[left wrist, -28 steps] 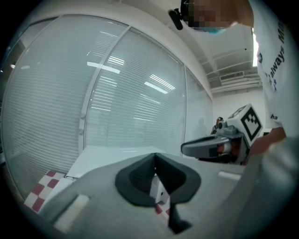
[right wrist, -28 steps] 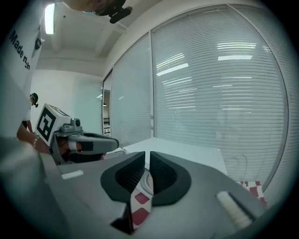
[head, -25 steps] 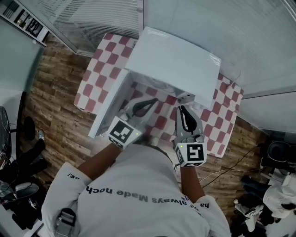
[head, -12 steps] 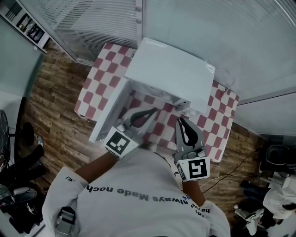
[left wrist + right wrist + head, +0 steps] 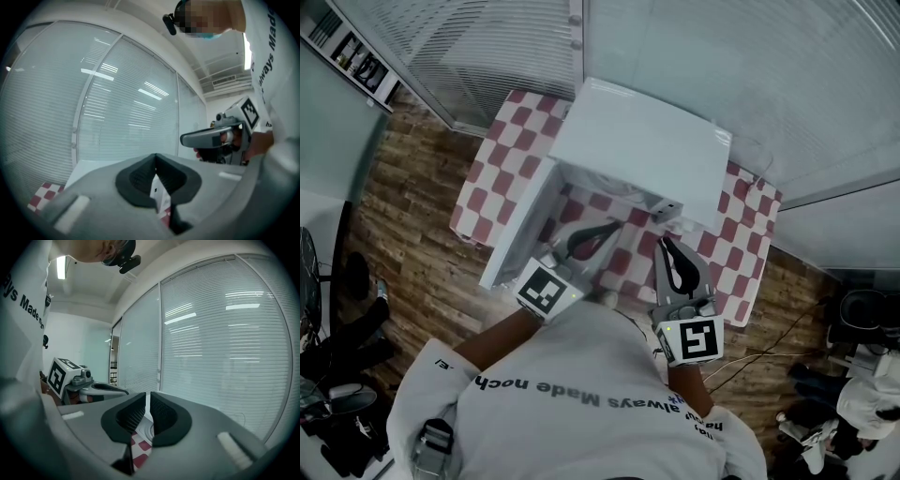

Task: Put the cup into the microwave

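A white microwave [image 5: 642,141] stands on a table with a red-and-white checked cloth [image 5: 502,159]. Its door [image 5: 520,225] hangs open to the left. No cup shows plainly in any view; the oven's inside is hidden under its top. My left gripper [image 5: 615,226] is held over the cloth just in front of the opening, shut with nothing in it. My right gripper [image 5: 664,243] sits beside it to the right, also shut and empty. The left gripper view has its jaws [image 5: 155,157] closed together. The right gripper view has its jaws [image 5: 147,397] nearly touching.
A small pale thing [image 5: 604,298] lies at the table's near edge, too small to identify. Wood-pattern floor [image 5: 403,216] surrounds the table. Glass walls with blinds [image 5: 750,66] rise right behind the microwave. Cables [image 5: 769,342] trail on the floor at the right.
Both grippers have drawn back a little from the microwave towards my body. Both stay shut.
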`<state>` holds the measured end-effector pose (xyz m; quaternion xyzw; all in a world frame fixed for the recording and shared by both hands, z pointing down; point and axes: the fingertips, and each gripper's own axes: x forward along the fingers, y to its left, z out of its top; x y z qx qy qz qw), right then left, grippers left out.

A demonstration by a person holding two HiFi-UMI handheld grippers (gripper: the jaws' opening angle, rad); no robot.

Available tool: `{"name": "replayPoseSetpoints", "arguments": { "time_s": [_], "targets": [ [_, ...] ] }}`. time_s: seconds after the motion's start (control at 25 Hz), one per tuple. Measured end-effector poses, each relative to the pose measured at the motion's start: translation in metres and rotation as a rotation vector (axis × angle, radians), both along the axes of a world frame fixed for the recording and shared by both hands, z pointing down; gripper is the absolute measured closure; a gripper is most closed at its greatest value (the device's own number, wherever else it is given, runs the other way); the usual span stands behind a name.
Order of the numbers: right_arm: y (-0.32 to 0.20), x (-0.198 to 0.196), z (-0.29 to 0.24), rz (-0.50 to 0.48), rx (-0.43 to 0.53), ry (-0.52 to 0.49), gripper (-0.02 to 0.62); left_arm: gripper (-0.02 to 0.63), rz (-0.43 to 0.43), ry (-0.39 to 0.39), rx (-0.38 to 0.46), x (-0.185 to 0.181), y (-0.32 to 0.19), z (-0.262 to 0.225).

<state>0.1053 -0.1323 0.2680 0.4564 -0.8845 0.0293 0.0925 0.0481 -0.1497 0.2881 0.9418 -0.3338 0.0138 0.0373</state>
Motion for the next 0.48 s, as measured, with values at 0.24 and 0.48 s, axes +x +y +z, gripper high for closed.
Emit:
{"name": "replayPoseSetpoints", "arguments": {
  "time_s": [0.24,0.48],
  "targets": [
    [0.0031,0.0006,-0.0007,0.008,0.002,-0.011,0.566,0.601,-0.007,0.016,-0.004,-0.0001,0.0008,-0.0012],
    [0.0100,-0.0006,-0.0011,-0.009,-0.002,-0.008,0.568,0.601,0.002,-0.009,0.003,-0.0010,0.0063,0.0000]
  ]
}}
